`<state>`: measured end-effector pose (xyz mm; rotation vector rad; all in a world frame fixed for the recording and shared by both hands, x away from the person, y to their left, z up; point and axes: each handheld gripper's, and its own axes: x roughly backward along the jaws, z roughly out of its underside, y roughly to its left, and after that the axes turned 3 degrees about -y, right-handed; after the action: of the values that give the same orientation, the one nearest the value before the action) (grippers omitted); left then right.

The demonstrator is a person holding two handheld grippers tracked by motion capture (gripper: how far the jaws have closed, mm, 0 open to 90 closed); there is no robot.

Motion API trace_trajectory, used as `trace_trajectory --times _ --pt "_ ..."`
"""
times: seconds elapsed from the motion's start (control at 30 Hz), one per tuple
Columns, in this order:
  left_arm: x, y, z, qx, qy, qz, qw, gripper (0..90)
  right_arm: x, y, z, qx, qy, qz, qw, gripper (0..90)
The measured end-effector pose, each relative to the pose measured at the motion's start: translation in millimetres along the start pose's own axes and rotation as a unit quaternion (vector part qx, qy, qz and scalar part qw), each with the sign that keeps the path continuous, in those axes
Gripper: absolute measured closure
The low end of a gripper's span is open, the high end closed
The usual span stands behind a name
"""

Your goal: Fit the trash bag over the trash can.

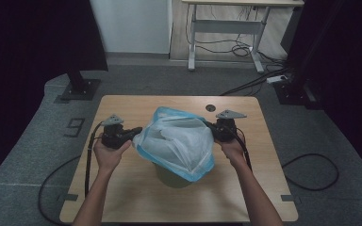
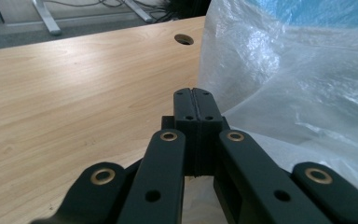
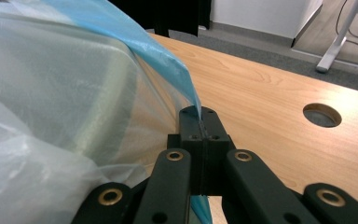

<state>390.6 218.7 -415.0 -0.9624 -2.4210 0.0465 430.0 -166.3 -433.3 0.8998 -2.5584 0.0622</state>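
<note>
My left tool (image 1: 131, 133) and right tool (image 1: 212, 127) each pinch an edge of the bag (image 1: 176, 141). It hangs stretched between them over a bin (image 1: 172, 178) on the tabletop (image 1: 122, 188).

Translucent white plastic bag (image 1: 176, 141) with a blue rim band, stretched open and held taut above the middle of the table. Film crinkled. It is draped over an olive-green container (image 1: 172, 176), whose lower part shows beneath the bag, standing upright on the table. The bag's opposite edges are pinched.
</note>
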Motion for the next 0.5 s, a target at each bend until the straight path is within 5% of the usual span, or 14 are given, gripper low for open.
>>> trace_trajectory --times 0.5 --pt "-9.0 3.5 7.7 0.015 0.030 -0.018 0.9993 90.0 -10.1 -3.1 15.3 -0.020 0.046 0.013 0.9987 89.0"
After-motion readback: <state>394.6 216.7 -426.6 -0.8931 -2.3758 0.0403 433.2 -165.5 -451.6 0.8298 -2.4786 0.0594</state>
